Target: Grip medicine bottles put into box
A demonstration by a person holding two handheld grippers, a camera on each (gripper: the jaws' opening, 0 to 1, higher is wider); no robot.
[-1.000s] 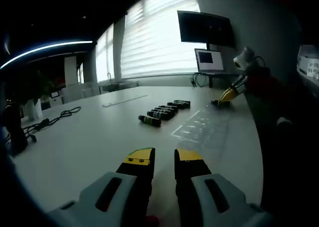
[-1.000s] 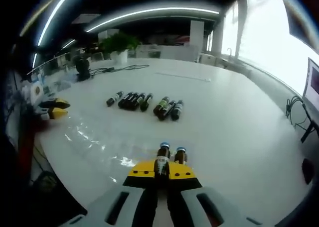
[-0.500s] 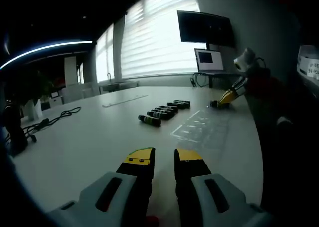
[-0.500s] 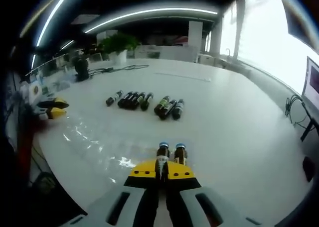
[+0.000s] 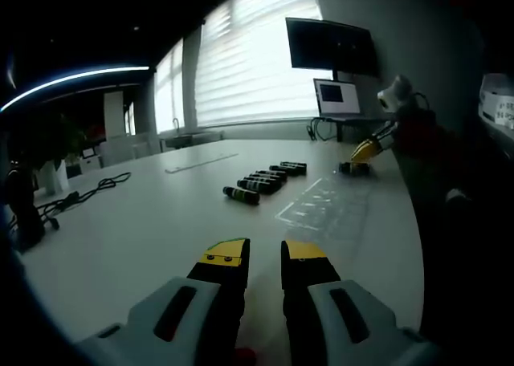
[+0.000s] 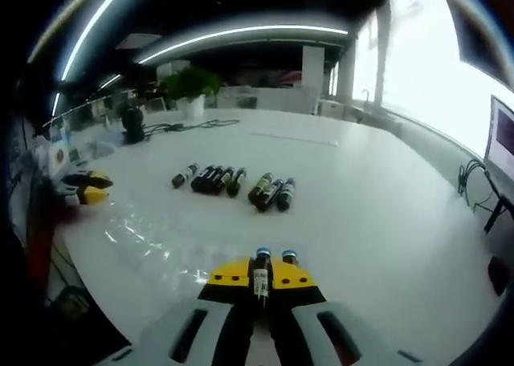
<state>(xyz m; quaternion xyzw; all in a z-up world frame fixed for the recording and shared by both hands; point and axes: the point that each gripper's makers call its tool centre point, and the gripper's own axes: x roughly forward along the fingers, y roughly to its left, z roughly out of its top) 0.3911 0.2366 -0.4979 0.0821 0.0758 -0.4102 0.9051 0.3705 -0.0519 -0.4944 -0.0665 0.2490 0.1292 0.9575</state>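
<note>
1. Here, the right gripper (image 6: 261,276) is clamped on a small bottle (image 6: 261,274), with a second bottle (image 6: 289,258) just beside it, above the white table (image 6: 385,213).
2. More bottles (image 6: 233,181) lie in a row farther off.
3. A clear box (image 5: 321,201) sits near them.
4. The left gripper (image 5: 263,254) holds nothing, its jaws narrowly apart.

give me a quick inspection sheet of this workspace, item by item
Surface: white table, glossy, light glare.
Job's things: row of dark medicine bottles lying on the table; clear compartment box beside them; one bottle between the right gripper's jaws, another close beside it.
Clutter: nothing seen.
Grippers: right gripper shut on a bottle; left gripper open, nothing in it.
Cables: black cable on the far table edge.
Surroundings: laptop, wall screen, blinds, potted plant.
</note>
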